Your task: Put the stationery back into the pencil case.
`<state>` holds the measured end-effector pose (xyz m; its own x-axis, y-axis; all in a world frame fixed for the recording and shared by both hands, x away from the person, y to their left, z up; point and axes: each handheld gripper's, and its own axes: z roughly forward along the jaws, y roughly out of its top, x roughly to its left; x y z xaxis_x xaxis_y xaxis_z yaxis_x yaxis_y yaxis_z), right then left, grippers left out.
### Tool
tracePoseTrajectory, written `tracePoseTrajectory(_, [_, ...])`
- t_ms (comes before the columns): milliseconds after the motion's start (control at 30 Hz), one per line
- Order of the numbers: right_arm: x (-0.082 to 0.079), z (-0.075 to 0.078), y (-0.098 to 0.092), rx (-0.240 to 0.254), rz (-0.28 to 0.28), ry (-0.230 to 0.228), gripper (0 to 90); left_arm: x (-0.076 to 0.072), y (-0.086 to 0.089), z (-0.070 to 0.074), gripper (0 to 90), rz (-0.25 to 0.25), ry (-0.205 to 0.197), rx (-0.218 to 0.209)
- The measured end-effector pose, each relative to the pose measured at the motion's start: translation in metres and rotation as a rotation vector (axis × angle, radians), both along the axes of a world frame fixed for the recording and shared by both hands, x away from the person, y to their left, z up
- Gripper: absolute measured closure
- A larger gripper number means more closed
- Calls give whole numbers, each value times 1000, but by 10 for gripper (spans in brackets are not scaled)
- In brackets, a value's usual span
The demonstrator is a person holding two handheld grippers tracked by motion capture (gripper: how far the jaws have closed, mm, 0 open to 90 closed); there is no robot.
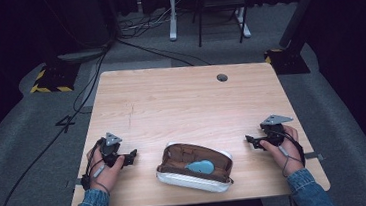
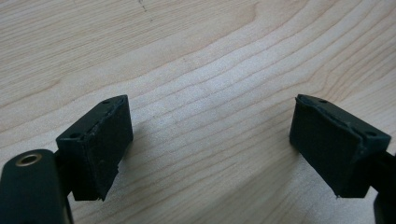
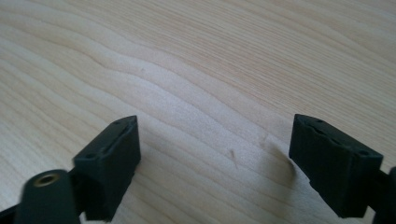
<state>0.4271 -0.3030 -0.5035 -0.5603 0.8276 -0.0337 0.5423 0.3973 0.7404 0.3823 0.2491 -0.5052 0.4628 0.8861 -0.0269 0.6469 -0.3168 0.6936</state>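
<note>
Case (image 1: 195,168) open, lower centre of frame, between left gripper (image 1: 131,156) and right gripper (image 1: 249,140); both released, gripping nothing.

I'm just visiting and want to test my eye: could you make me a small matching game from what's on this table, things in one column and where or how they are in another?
Things:
1. open case
2. light blue object
3. left gripper
4. round hole

Places or states:
A. in the table top near its far edge
B. lying inside the brown lining
C. near the front edge, between the two hands
D. jaws apart over bare wood, left of the case

Pairs: 1-C, 2-B, 3-D, 4-A
</note>
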Motion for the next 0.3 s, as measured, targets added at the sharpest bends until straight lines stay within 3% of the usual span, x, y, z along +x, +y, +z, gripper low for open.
tracePoseTrajectory(300, [1,-1,-1,16,-9,20,148,1,0,0,134,-4,-2,2])
